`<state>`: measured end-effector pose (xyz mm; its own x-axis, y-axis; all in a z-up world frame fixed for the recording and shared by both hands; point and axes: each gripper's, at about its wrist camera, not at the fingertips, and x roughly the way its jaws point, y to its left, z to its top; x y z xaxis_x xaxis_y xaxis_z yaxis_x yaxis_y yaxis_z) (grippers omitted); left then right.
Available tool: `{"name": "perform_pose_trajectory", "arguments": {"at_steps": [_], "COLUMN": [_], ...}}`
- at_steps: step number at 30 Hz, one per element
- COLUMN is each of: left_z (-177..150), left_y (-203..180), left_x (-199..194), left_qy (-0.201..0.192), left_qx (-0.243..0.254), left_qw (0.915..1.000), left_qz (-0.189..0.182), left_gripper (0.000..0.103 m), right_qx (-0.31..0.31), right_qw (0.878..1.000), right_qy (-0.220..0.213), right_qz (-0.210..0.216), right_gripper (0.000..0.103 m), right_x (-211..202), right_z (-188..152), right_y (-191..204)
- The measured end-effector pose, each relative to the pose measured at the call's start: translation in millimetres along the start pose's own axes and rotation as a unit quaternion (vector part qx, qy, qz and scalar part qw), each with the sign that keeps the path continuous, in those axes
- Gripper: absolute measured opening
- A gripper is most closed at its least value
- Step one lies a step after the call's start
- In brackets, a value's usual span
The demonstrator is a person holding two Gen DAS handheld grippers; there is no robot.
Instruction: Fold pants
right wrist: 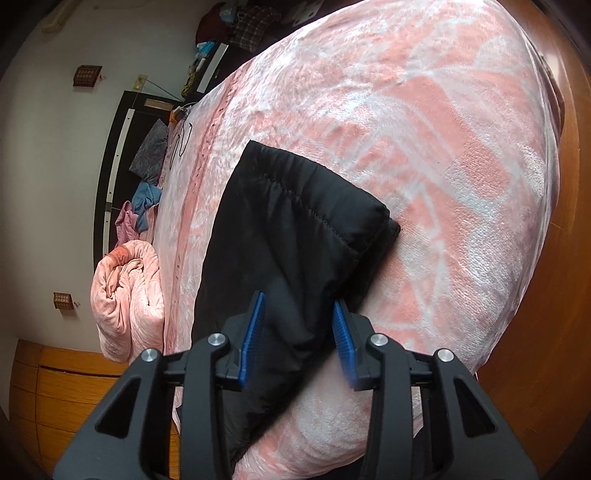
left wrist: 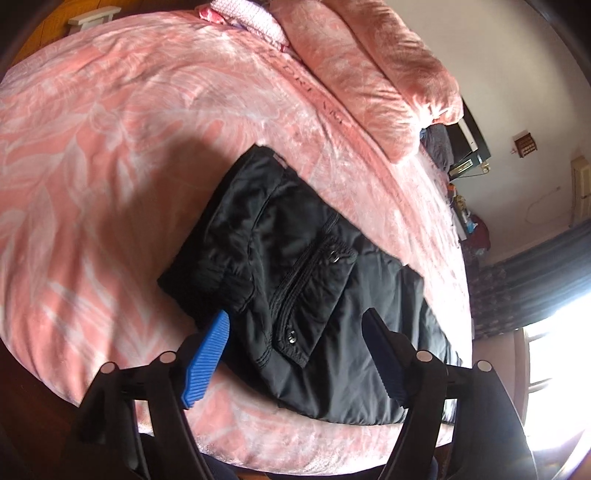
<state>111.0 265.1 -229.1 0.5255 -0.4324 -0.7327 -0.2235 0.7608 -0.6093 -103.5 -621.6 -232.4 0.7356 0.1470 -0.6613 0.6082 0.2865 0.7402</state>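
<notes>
The black pants (left wrist: 295, 266) are laid on the bed (left wrist: 110, 147) — already doubled into a compact stack. The left gripper (left wrist: 295, 328) is spread wide, nothing held. The right gripper (right wrist: 299, 314) is half open — fabric between the jaws, not visibly clamped. Little folding is judged to remain.

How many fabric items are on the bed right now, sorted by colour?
Black: 1, the folded pants
Pink: 2, the bedspread and the rolled blanket
Pink-and-white: 1, a patterned cloth at the far edge
Total: 4
</notes>
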Motion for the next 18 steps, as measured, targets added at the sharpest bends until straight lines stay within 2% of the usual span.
{"name": "perform_pose_trajectory", "arguments": {"at_steps": [3, 4, 5, 8, 10, 14, 15, 16, 18], "left_z": [-1.7, -2.2, -1.9, -1.4, -0.8, -1.4, -2.4, -3.5, -4.1], "left_y": [7.1, 9.0, 10.5, 13.3, 12.0, 23.8, 26.4, 27.0, 26.1], "left_x": [10.2, 12.0, 14.9, 22.1, 23.4, 25.0, 27.3, 30.8, 37.6], "left_qy": [0.005, 0.002, 0.003, 0.008, 0.002, -0.011, -0.01, -0.008, -0.003], "left_qx": [-0.021, -0.025, -0.029, -0.031, -0.021, -0.033, -0.032, -0.025, -0.005], "left_qw": [0.9998, 0.9996, 0.9995, 0.999, 0.9985, 0.9965, 0.9962, 0.9958, 0.9947], "left_qz": [0.005, 0.01, 0.015, 0.032, 0.051, 0.076, 0.08, 0.088, 0.103], "left_gripper": [0.073, 0.069, 0.056, 0.032, 0.021, 0.016, 0.016, 0.016, 0.016], "right_qx": [0.008, 0.012, 0.013, 0.008, 0.011, 0.014, 0.01, 0.002, -0.002], "right_qw": [1.0, 1.0, 1.0, 1.0, 1.0, 1.0, 1.0, 1.0, 1.0], "right_qy": [0.002, 0.002, 0.002, 0.004, 0.005, 0.003, 0.0, -0.006, 0.0], "right_qz": [0.001, 0.003, 0.004, 0.003, 0.005, 0.015, 0.011, -0.005, -0.022], "right_gripper": [0.037, 0.037, 0.038, 0.038, 0.038, 0.037, 0.031, 0.012, 0.011], "right_x": [3.7, 4.1, 4.9, 6.6, 6.9, 7.5, 7.6, 7.8, 13.3], "right_z": [-0.9, -1.7, -1.8, -2.5, -3.2, -3.3, -3.0, -2.0, 0.1], "right_y": [-1.7, -2.1, -2.1, -1.5, -1.5, -2.5, -2.4, -4.1, -10.2]}}
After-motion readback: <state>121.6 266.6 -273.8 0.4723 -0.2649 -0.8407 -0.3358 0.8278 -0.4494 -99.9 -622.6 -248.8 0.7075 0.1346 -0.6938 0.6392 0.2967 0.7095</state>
